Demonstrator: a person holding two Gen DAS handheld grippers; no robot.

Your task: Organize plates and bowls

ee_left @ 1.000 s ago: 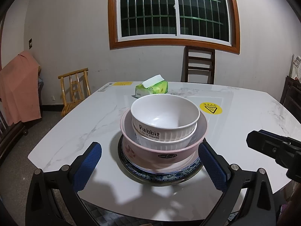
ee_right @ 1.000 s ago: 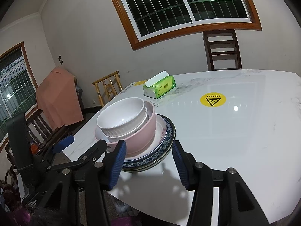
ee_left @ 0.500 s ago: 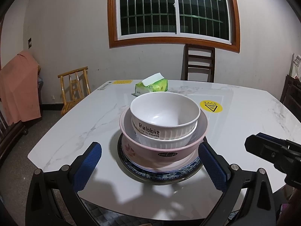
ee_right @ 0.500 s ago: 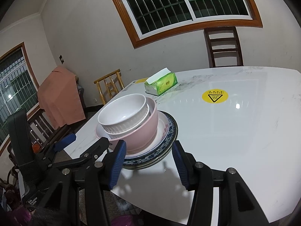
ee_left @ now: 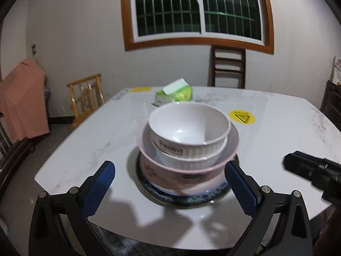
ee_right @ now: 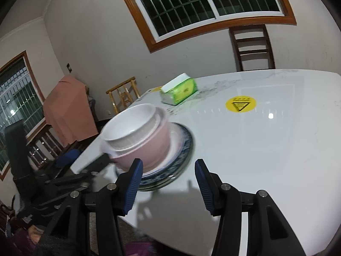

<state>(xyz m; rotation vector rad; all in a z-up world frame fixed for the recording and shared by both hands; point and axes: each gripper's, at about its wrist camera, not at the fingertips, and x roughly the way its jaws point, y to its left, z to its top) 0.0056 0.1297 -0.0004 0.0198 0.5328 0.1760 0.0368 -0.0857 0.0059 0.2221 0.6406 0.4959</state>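
Observation:
A stack stands near the front of the marble table: a white bowl in a second ribbed white bowl, in a pink bowl, on a pale plate and a blue-rimmed plate. The stack also shows in the right wrist view. My left gripper is open and empty, its blue pads on either side of the stack's near edge. My right gripper is open and empty, just in front of the blue-rimmed plate.
A green tissue pack lies at the table's far side, a yellow warning sticker to the right of the stack. Wooden chairs stand around the table. An orange cloth hangs at the left.
Both grippers have drawn back and lifted slightly from the stack; the views are blurred by motion. Both stay open and the stack has not moved.

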